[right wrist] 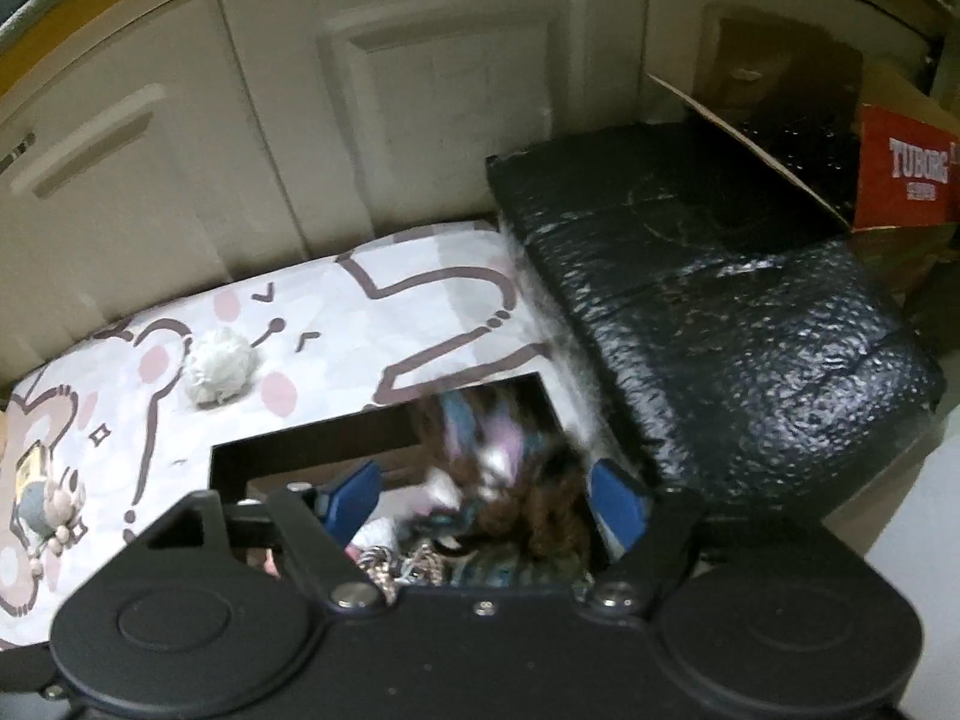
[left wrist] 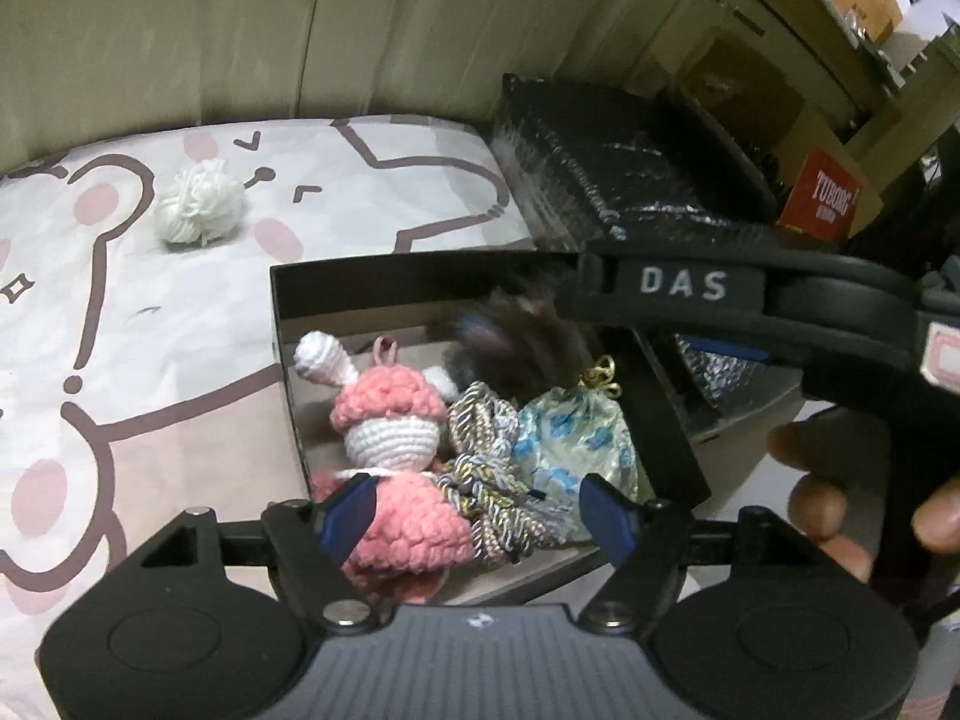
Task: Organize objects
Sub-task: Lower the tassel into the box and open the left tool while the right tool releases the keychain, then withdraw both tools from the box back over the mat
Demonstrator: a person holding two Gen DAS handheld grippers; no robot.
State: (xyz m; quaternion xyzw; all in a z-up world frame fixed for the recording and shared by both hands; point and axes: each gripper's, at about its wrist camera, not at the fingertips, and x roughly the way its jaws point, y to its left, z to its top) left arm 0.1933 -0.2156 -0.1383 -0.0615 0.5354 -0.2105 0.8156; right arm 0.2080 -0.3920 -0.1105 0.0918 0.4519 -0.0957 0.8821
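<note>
Blue pads are showing on both grippers, and both are hanging over the open black box point(left wrist: 288, 324) on a cartoon-print sheet point(left wrist: 150, 312). Nearest in the left wrist view, the left gripper point(left wrist: 480, 510) is standing with its jaws fairly wide, its 2 pads apart and pressing on nothing; a pink crochet doll point(left wrist: 390, 456) is lying in the box beneath and between them, with a braided cord bundle point(left wrist: 486, 468) just beside it and a blue-patterned pouch point(left wrist: 576, 450) with a gold clasp next to that. Behind these, a dark furry toy point(left wrist: 510, 336) is showing as a blur at the back of the box, under the right gripper's black body, which is crossing the upper right of that view with fingers of a hand point(left wrist: 840, 498) wrapped below it. In the right wrist view, the right gripper point(right wrist: 486, 504) is also standing fairly wide, and the furry toy point(right wrist: 504, 480) is smeared with blur between its pads; whether either pad is touching it I cannot tell. Farther out on the sheet, a white yarn ball point(left wrist: 198, 210) is lying well apart from the box, and a small grey charm point(right wrist: 48, 498) is sitting near the sheet's left edge. To the right, a black wrapped block point(right wrist: 720, 312) is adjoining the sheet, with a red carton point(right wrist: 906, 174) behind it and pale cabinet doors point(right wrist: 420, 120) at the back.
</note>
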